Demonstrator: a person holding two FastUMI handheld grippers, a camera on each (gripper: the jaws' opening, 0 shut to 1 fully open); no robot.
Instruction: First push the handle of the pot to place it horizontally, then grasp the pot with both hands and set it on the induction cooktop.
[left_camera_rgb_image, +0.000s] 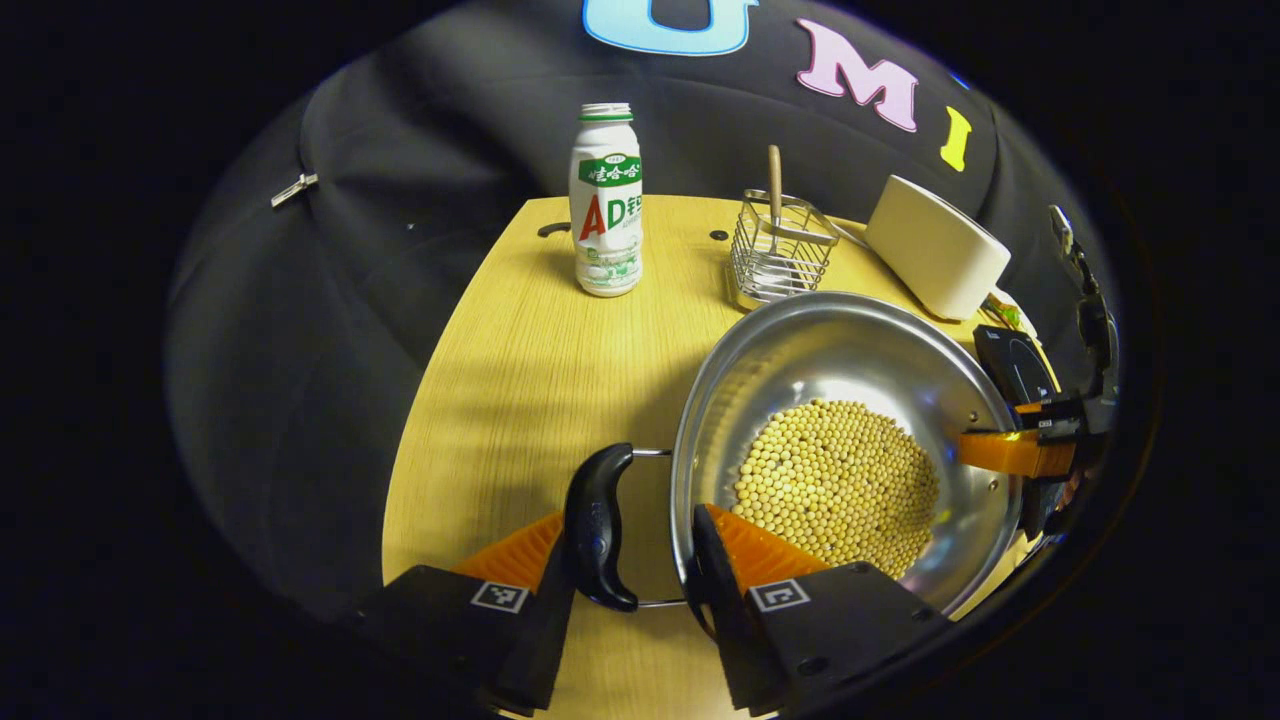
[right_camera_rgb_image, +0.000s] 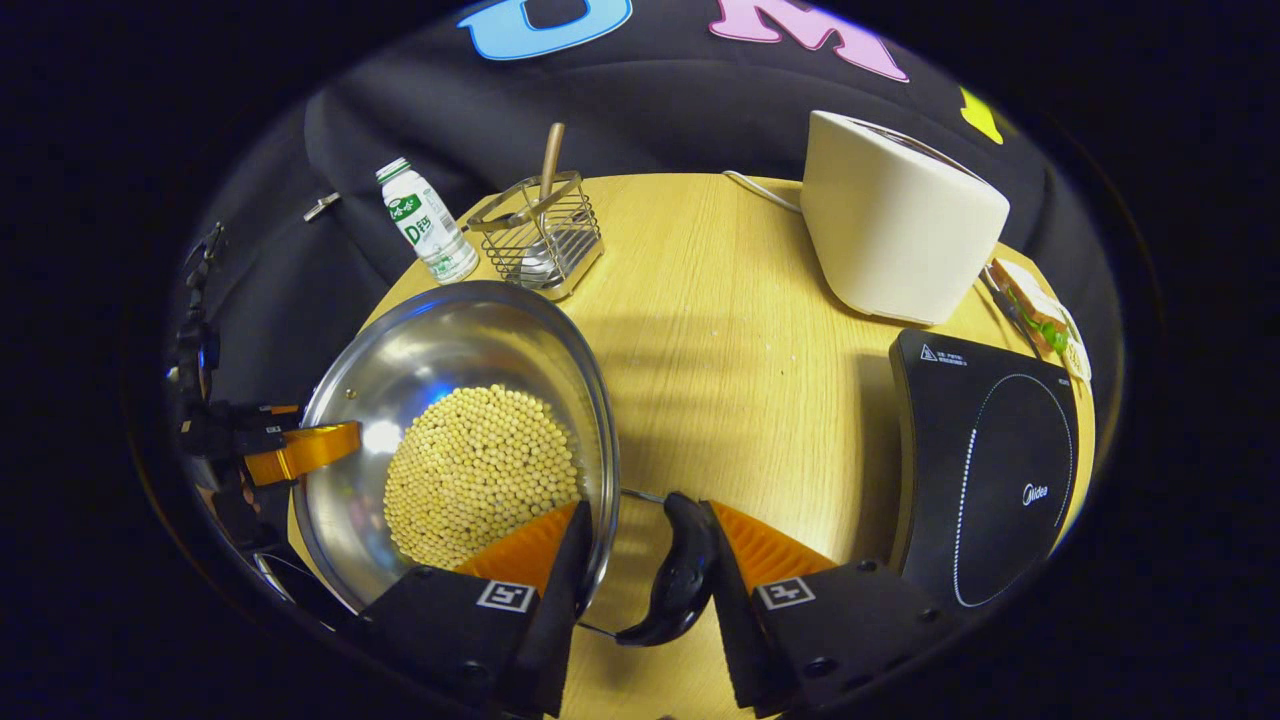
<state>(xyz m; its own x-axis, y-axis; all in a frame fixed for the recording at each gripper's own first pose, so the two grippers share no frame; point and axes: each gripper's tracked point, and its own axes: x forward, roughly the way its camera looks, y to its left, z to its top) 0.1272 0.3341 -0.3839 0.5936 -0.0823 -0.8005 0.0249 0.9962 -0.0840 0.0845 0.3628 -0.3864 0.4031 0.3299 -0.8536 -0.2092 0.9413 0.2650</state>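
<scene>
Each gripper straddles a pot (right_camera_rgb_image: 455, 420) handle, jaws spread, one finger outside the handle, one inside the rim: left gripper (left_camera_rgb_image: 640, 560) on the left handle (left_camera_rgb_image: 598, 525), right gripper (right_camera_rgb_image: 640, 565) on the right handle (right_camera_rgb_image: 675, 570); the induction cooktop (right_camera_rgb_image: 985, 470) lies well apart, to the right

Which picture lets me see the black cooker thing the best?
The right gripper view. There the induction cooktop lies in plain sight on the table's right side, with its ring marking showing, just beyond the right tongs. In the left gripper view, just a small black corner of it peeks out behind the pot.
</scene>
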